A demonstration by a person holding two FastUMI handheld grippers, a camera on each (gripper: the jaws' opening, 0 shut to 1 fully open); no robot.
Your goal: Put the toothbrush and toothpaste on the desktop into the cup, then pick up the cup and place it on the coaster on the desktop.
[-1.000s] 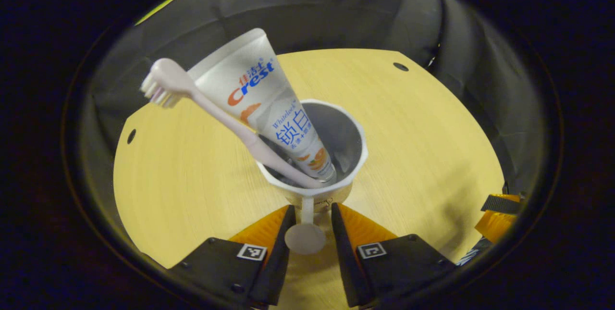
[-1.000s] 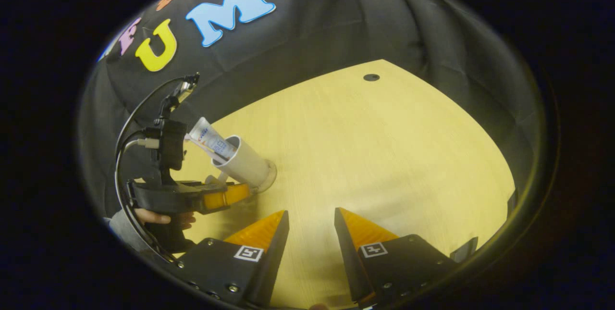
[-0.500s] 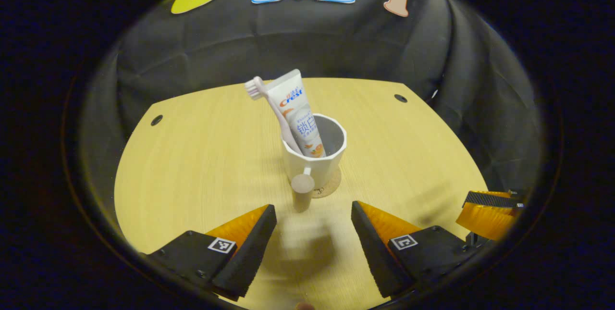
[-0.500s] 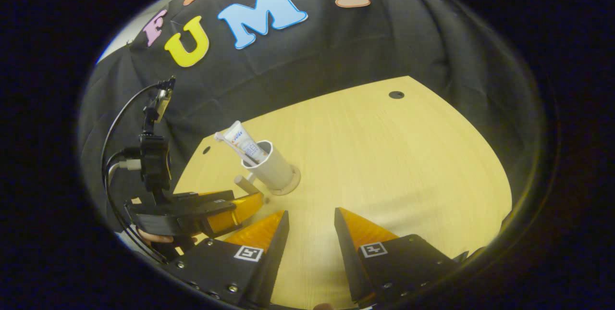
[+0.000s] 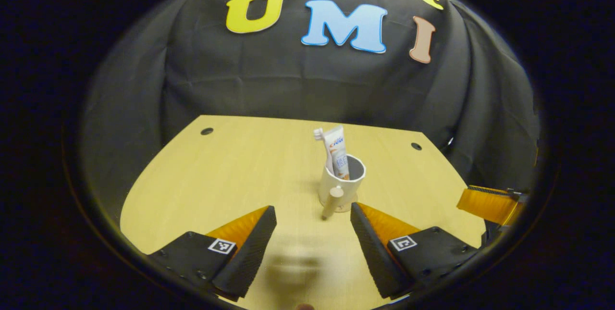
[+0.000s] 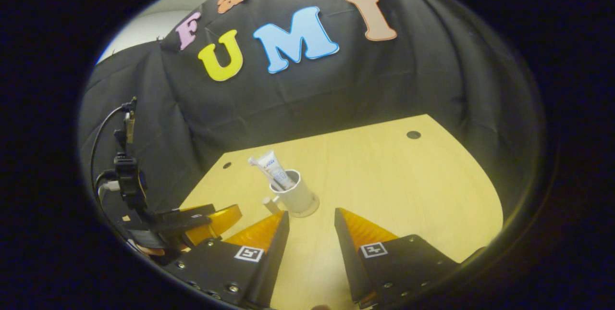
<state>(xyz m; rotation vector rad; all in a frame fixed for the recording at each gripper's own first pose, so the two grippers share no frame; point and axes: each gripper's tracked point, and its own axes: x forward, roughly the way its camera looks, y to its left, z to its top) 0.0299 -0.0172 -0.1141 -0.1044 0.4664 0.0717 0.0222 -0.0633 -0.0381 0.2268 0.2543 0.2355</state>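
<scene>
The cup (image 5: 341,184) stands upright on the coaster (image 6: 307,212) on the desk (image 5: 216,175); the toothbrush (image 5: 321,144) and toothpaste (image 5: 337,151) lean inside it; near the cup, the left gripper (image 5: 312,214) is released and clear of its handle; the right gripper (image 6: 310,218), also near the cup, is spread and holds nothing.
</scene>
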